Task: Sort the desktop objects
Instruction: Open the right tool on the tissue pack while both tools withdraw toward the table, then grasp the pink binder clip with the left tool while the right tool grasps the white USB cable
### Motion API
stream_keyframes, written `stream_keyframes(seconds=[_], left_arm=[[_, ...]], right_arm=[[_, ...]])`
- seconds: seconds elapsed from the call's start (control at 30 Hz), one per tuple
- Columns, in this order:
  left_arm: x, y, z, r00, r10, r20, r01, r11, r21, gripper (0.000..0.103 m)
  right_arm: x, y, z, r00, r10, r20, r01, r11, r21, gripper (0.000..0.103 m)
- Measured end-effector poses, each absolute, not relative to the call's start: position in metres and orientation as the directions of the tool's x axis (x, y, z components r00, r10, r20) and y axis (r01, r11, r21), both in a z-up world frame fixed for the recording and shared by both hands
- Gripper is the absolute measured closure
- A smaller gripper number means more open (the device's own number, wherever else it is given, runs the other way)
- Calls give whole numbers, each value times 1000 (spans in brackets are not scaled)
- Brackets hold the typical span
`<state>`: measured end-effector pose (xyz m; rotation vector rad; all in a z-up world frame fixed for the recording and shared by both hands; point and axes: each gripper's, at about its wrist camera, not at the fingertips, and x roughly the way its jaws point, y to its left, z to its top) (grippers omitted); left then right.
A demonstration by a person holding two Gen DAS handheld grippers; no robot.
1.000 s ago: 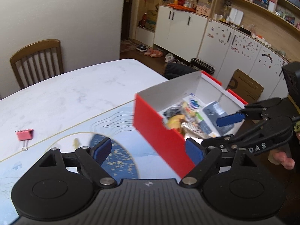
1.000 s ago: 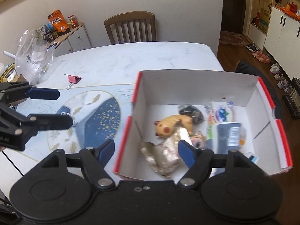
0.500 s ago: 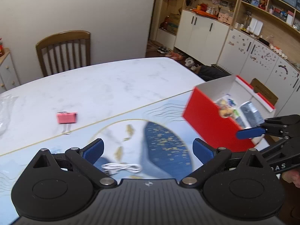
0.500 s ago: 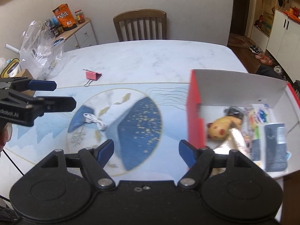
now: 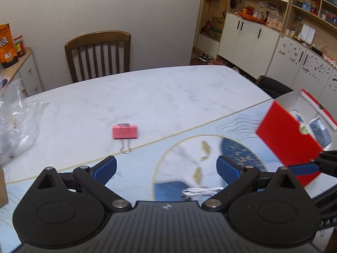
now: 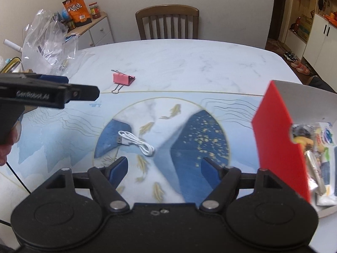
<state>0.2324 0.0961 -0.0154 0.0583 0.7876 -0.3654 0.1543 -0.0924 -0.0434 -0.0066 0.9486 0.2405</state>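
A red-and-white box [image 6: 278, 139] with snacks and packets inside stands at the right of the table; it also shows in the left wrist view [image 5: 288, 139]. A coiled white USB cable [image 6: 137, 143] lies on the blue mat, just ahead of my open, empty right gripper [image 6: 164, 168]. The cable [image 5: 202, 191] lies under my open, empty left gripper [image 5: 166, 168]. A pink binder clip [image 5: 124, 132] lies on the marble beyond the mat, also in the right wrist view [image 6: 123, 79].
A wooden chair [image 6: 167, 24] stands at the table's far side. A clear plastic bag [image 6: 45, 42] sits at the far left, by a low cabinet with snack bags [image 6: 76, 10]. A cardboard corner [image 5: 3, 187] shows at the left edge.
Both grippers have swung left, away from the box, which slid to the right edge of each view. The cable and the clip came into view. Both stay open.
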Motion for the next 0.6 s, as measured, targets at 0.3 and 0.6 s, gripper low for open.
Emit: stream_keyframes(seconds=[0.3,0.6], left_arm=[[264,113,-36,632,-284,-721,346,936,-65,2],[291,114,-59,616,-280,-737,356,933,-57,2]], right_arm=[[169,-63,-66,541,186,-820,-187,977,98,27],[192,-53,-91,504,159,-849,-210,976,58,27]])
